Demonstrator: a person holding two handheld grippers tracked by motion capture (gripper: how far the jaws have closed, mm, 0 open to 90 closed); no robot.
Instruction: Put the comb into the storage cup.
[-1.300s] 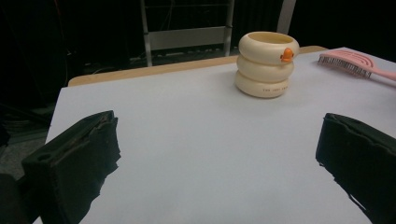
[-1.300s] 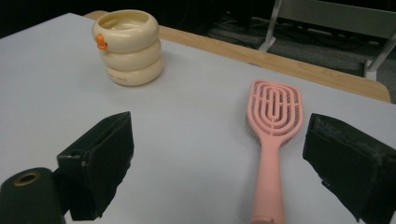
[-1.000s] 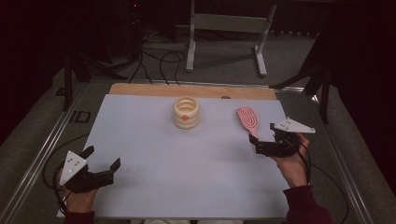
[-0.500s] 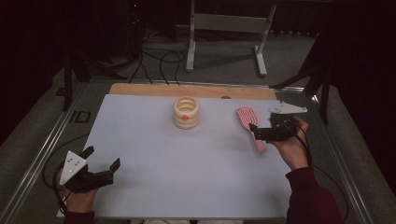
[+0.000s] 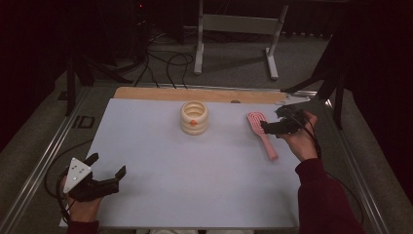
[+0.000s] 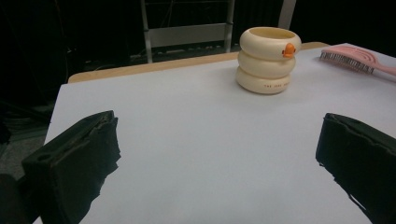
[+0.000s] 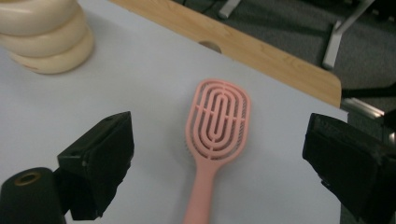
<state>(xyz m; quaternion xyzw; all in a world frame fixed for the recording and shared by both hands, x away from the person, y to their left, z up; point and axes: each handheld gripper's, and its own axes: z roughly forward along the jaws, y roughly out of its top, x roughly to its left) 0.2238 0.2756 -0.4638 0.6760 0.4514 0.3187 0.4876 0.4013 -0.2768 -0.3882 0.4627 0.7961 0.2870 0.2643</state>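
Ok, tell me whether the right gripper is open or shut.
Open: the right gripper has its jaws spread wide either side of the pink hairbrush.

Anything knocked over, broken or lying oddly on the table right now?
Nothing stands out. The pink hairbrush lies flat, bristles down, between the open jaws of the right hand-held gripper; the cream ringed cup stands upright.

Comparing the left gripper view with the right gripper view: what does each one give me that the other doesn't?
Left gripper view: the whole cream three-ring stacked cup with its orange knob, plus the left gripper, jaws wide apart over bare white tabletop. Right gripper view: the full slotted head of the pink plastic hairbrush lying flat between the right gripper open jaws, untouched. Shared: cup, brush, white tabletop and wooden back edge.
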